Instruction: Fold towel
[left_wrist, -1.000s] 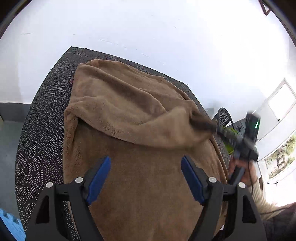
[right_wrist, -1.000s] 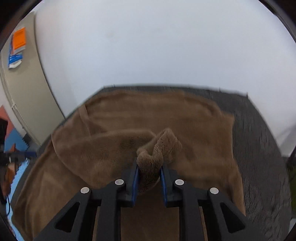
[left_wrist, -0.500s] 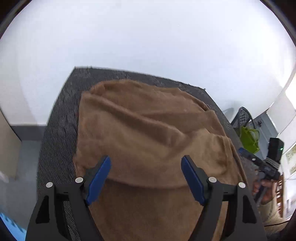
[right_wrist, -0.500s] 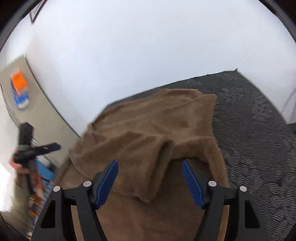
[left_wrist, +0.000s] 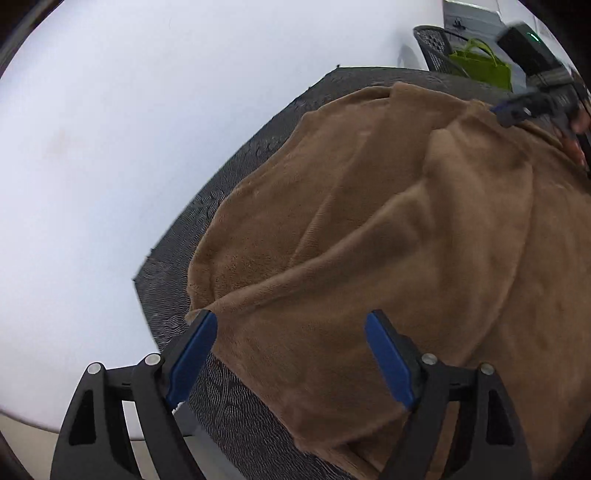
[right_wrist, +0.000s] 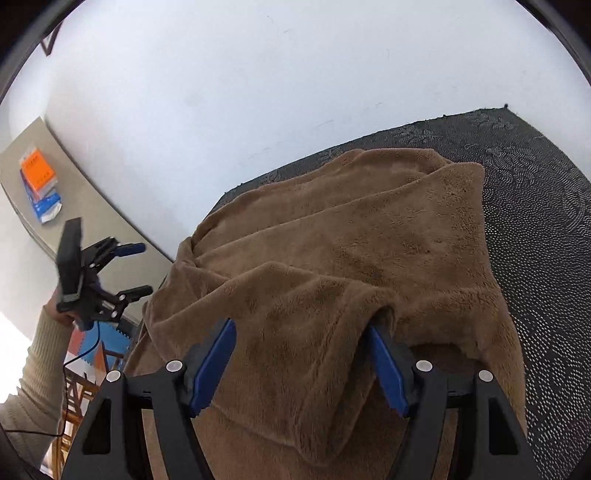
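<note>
A brown fleece towel (left_wrist: 388, 240) lies on the dark patterned tabletop (left_wrist: 229, 177), its upper layer folded over the lower one with loose creases. My left gripper (left_wrist: 291, 332) is open above the towel's near left edge, with nothing between its blue pads. My right gripper (right_wrist: 301, 332) is open too, low over the folded layer's near edge (right_wrist: 295, 369), and the towel (right_wrist: 332, 240) lies free beneath it. Each gripper shows in the other's view: the right gripper (left_wrist: 517, 107) at the towel's far corner, the left gripper (right_wrist: 142, 267) off the table's left side in a hand with a beige sleeve.
A white wall stands behind the table. A black mesh chair (left_wrist: 432, 40) and a green bag (left_wrist: 480, 62) are beyond the far corner. Orange and blue packets (right_wrist: 37, 173) lie on a beige surface at left, with coloured floor mats (right_wrist: 85, 354) below.
My right gripper, shut on a bunched towel fold a second ago, has opened and let it drop flat. My left gripper stayed open and swung round to the towel's left side.
</note>
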